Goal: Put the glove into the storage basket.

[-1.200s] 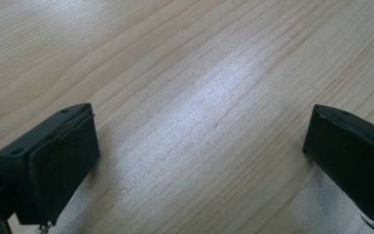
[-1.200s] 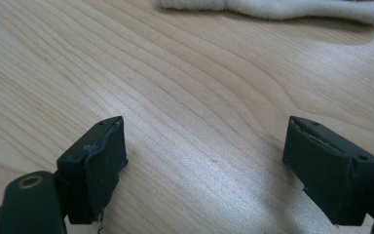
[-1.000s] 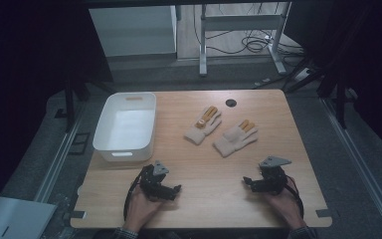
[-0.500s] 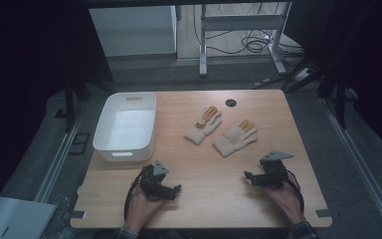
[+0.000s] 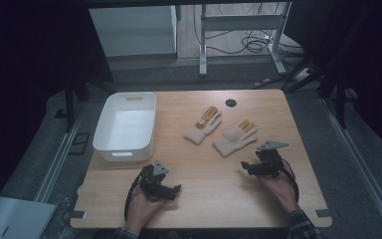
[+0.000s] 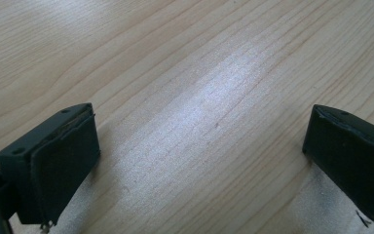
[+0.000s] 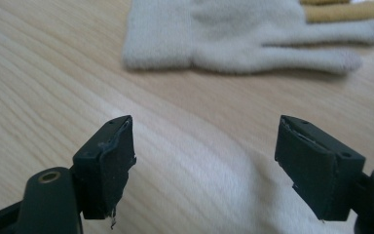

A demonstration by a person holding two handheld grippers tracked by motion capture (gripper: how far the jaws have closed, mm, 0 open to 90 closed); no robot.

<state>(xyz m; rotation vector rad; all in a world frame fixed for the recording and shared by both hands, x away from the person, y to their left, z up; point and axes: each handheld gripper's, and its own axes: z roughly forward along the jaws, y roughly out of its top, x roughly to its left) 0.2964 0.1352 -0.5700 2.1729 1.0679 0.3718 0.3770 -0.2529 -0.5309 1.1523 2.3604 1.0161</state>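
Nearing glove (image 7: 243, 36) | right gripper (image 7: 204, 165) jaws apart, closing, empty

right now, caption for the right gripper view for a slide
Open right claw hovers over the wooden table, empty, with a cream glove lying flat just ahead.

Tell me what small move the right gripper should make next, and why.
Probably ease the right gripper forward to the near glove's cuff. Its jaws have just been closing a little but stand open with nothing between them, and in the right gripper view the glove lies flat just ahead, untouched. The bin suggests the gloves go there.
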